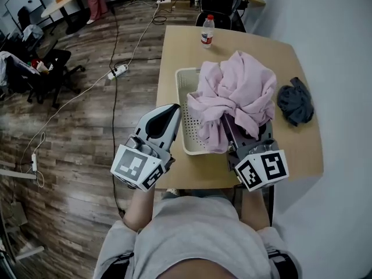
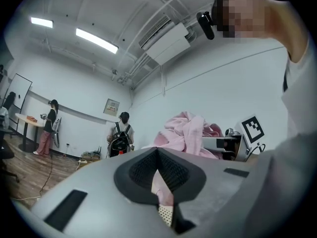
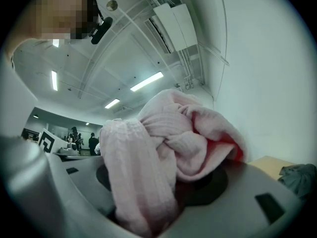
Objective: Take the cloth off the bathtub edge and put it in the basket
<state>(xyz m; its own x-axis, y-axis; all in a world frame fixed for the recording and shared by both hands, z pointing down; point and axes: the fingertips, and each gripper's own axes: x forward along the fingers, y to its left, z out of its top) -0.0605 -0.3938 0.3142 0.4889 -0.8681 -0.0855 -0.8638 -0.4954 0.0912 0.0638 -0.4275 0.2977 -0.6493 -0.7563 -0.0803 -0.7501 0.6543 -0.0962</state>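
Although no bathtub shows in any view, the pink cloth (image 1: 235, 95) is plainly off whatever edge it hung on and sits bunched in a tall heap over the white basket (image 1: 187, 118), which stands on the wooden tabletop (image 1: 293, 150). Most of the heap lies above the basket's right half, one fold hangs over the near rim, and another part spills past the right side. The heap itself hides whether the lowest folds rest on the basket floor. The right tongs (image 1: 234, 137) reach in under the cloth from the near side. The right gripper view shows a thick twisted wad filling the gap between their widely parted jaws, so I judge them to be pinching the cloth rather than standing free. The left tongs (image 1: 172, 113) hover just beside the basket's left wall, pressed together and holding nothing; the thin slit between them shows only a sliver of pink and the perforated wall. A dark grey rag (image 1: 295, 102) lies on the tabletop to the right, apart from the basket, and a water bottle (image 1: 207, 31) stands near the far edge. By my reading the pickup and carry are done; what is left is to lower the wad, let go, and get the overhanging folds inside.
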